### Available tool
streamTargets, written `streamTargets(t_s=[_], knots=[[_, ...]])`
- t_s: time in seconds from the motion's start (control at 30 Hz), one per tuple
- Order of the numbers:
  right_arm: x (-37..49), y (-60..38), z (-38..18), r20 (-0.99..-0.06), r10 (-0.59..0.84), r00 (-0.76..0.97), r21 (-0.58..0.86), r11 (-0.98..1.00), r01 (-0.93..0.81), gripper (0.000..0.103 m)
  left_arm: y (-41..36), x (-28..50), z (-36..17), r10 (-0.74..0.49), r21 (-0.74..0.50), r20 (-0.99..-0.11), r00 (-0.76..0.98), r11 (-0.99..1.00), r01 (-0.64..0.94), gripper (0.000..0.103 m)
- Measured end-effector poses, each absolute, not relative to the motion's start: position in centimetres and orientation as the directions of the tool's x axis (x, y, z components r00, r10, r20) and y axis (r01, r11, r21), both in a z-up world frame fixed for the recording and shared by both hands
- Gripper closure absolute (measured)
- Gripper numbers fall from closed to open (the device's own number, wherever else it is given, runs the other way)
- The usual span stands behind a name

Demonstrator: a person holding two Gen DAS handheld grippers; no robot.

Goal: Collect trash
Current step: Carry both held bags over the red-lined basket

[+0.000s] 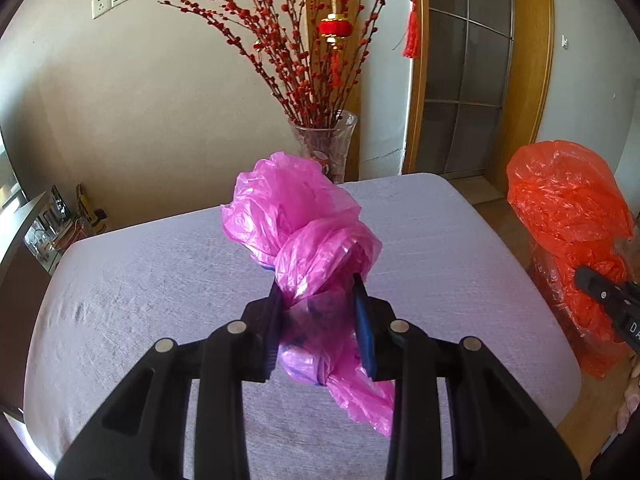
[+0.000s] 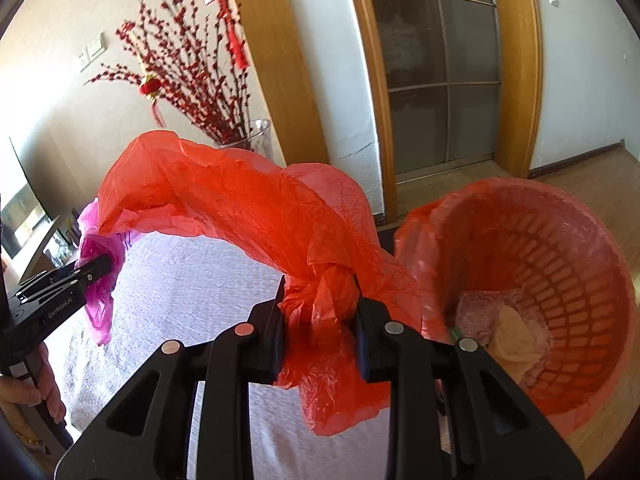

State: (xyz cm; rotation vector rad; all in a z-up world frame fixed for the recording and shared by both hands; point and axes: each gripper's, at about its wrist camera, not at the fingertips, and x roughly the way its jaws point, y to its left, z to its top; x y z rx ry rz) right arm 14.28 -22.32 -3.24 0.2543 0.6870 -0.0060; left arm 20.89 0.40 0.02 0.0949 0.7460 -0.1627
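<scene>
A knotted pink plastic bag [image 1: 296, 208] is held over the table, and my left gripper [image 1: 317, 282] is shut on it just below the knot, its blue pads pressing the twisted neck. A loose pink tail hangs under the fingers. My right gripper [image 2: 320, 280] is shut on the knot of a red plastic bag [image 2: 240, 200], whose open top billows up and to the left. In the left wrist view the red bag [image 1: 560, 208] is at the far right. From the right wrist view the pink bag [image 2: 98, 248] shows at the left edge.
A table under a pale lilac cloth [image 1: 160, 280] lies below both bags. Right of it stands a red slatted basket [image 2: 568, 240] lined with red plastic, with crumpled trash [image 2: 508, 328] at its bottom. A glass vase [image 1: 324, 144] of red branches stands behind the table, and a hand [image 2: 24, 392] grips the left tool.
</scene>
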Motion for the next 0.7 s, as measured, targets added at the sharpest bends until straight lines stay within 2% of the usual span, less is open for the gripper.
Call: streamTargets(t_s=[0.7], knots=[[10.7,-29.3,-3.2,-0.616,-0.024,0.788,0.275,0.93,0.244,0.076,-9.3,18.9,0.3,-0.268,-0.001,-0.665,0.697,0.934,0.358,0.071]])
